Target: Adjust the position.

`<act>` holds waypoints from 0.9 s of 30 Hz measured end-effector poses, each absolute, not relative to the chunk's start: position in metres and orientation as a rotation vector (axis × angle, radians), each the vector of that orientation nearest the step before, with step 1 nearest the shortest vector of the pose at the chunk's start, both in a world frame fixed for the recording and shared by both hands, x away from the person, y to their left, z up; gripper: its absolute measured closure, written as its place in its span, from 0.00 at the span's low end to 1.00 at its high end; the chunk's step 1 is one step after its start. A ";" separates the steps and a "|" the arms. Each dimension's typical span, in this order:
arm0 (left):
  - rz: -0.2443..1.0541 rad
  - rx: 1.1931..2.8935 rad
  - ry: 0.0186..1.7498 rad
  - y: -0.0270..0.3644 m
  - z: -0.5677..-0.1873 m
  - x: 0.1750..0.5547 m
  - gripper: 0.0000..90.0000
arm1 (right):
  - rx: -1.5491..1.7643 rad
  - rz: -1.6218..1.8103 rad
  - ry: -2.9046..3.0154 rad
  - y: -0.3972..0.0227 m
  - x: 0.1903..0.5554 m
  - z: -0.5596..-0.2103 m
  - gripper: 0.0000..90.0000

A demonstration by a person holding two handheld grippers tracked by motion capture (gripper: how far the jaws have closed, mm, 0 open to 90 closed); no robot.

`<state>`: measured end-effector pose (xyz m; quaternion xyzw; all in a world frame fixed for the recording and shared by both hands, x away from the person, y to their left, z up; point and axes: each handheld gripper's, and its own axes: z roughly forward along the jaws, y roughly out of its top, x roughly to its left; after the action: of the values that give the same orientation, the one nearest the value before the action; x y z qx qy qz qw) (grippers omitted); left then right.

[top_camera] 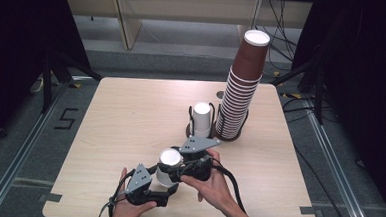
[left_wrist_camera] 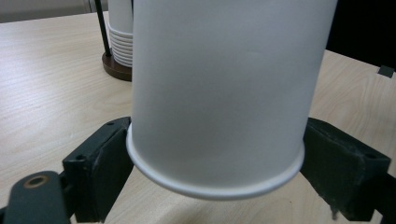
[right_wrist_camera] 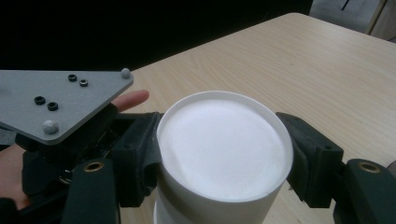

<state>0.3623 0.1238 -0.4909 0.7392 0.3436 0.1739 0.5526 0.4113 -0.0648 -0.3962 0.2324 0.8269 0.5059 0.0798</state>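
Note:
An upside-down white paper cup (top_camera: 168, 166) is held over the front middle of the table (top_camera: 126, 110) by both grippers. My left gripper (top_camera: 162, 181) is shut on it low down; in the left gripper view its jaws press the cup (left_wrist_camera: 219, 93) at the rolled rim. My right gripper (top_camera: 175, 167) is shut on it higher up, and in the right gripper view its jaws clamp the cup (right_wrist_camera: 224, 144) just under its upturned base. A second cup edge peeks out below it there, so it may be two nested cups. The left gripper's grey plate (right_wrist_camera: 60, 100) is close beside it.
A wire holder with a stack of upside-down white cups (top_camera: 201, 120) stands mid-table, also seen as white cups (left_wrist_camera: 120, 42) in the left gripper view. Right of it, a tall leaning stack of brown cups (top_camera: 242, 86) rises. Bare wood lies to the left.

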 end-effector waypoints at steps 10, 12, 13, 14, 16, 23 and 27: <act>0.476 1.748 0.743 0.124 -0.485 0.358 0.18 | 0.727 1.602 2.521 -0.065 0.409 -0.395 0.38; 0.504 1.767 0.710 0.124 -0.484 0.359 0.20 | 0.736 1.614 2.518 -0.068 0.409 -0.395 0.38; 0.516 1.787 0.699 0.125 -0.483 0.358 0.22 | 0.745 1.595 2.526 -0.070 0.409 -0.394 0.37; 0.516 1.787 0.699 0.125 -0.483 0.358 0.23 | 0.744 1.609 2.523 -0.071 0.410 -0.394 0.37; 0.508 1.810 0.678 0.125 -0.482 0.358 0.25 | 0.737 1.578 2.547 -0.074 0.409 -0.393 0.34; 0.495 1.852 0.637 0.127 -0.479 0.357 0.26 | 0.712 1.517 2.613 -0.087 0.411 -0.390 0.24; 0.500 1.879 0.606 0.125 -0.479 0.357 0.26 | 0.656 1.493 2.641 -0.092 0.413 -0.390 0.24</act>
<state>0.3568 0.1255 -0.4793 0.7855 0.2533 0.2089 0.5247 0.4128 -0.0923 -0.3899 0.2114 0.8507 0.4810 0.0189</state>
